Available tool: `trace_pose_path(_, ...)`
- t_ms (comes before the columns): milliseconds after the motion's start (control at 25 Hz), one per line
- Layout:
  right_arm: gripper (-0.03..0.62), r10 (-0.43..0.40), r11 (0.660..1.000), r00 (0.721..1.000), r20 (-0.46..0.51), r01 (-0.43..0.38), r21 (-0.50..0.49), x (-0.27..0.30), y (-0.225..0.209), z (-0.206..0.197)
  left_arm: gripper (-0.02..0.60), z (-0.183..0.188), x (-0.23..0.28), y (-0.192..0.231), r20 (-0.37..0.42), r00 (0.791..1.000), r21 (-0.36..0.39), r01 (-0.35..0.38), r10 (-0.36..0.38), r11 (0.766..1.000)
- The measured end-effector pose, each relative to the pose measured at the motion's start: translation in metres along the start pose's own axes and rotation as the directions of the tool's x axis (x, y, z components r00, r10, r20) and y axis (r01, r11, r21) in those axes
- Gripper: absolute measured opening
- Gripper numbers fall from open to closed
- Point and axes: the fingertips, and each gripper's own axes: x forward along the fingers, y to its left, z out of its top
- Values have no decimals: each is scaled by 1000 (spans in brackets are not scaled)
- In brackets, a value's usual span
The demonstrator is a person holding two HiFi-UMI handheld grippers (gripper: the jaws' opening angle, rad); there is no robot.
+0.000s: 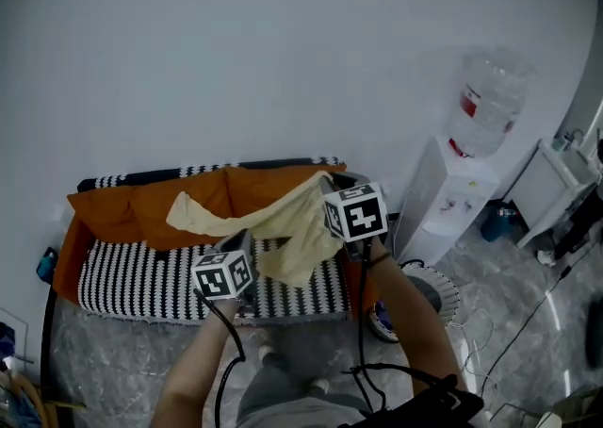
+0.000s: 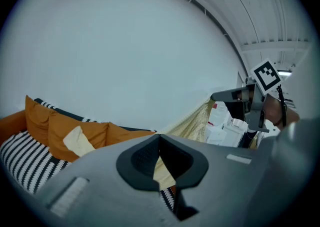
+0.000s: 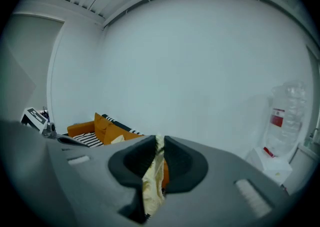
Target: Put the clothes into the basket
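Note:
A pale yellow garment [image 1: 292, 228] hangs stretched between my two grippers above the striped sofa [image 1: 141, 285]. One end of it trails left onto the orange cushions [image 1: 122, 209]. My left gripper [image 1: 248, 239] is shut on the garment's lower edge, and the cloth [image 2: 161, 171] shows between its closed jaws. The right gripper [image 1: 328, 183] holds the top corner higher up, with cloth [image 3: 152, 181] pinched between its jaws. In the left gripper view the right gripper [image 2: 220, 96] shows at the right with the garment running to it. A round white basket [image 1: 443, 292] stands on the floor at the right.
A white water dispenser [image 1: 450, 195] with a clear bottle [image 1: 490, 96] stands right of the sofa against the white wall. Cables run over the marbled floor [image 1: 509, 322]. White furniture [image 1: 556, 181] is at the far right. The person's legs are below the grippers.

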Motion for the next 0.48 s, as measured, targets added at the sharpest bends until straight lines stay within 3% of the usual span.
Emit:
trace_pose_path(280,58,-119,992,993,-20,119,35,-33,-10,-3,-5,19,2,-15,14,994,53,112,-113,992)
trace_pose_path(480,58,-262,962,964,-50,265,61,-57,-11,-2,-5,29,-2,-24,-32,967,104,256,-254,961)
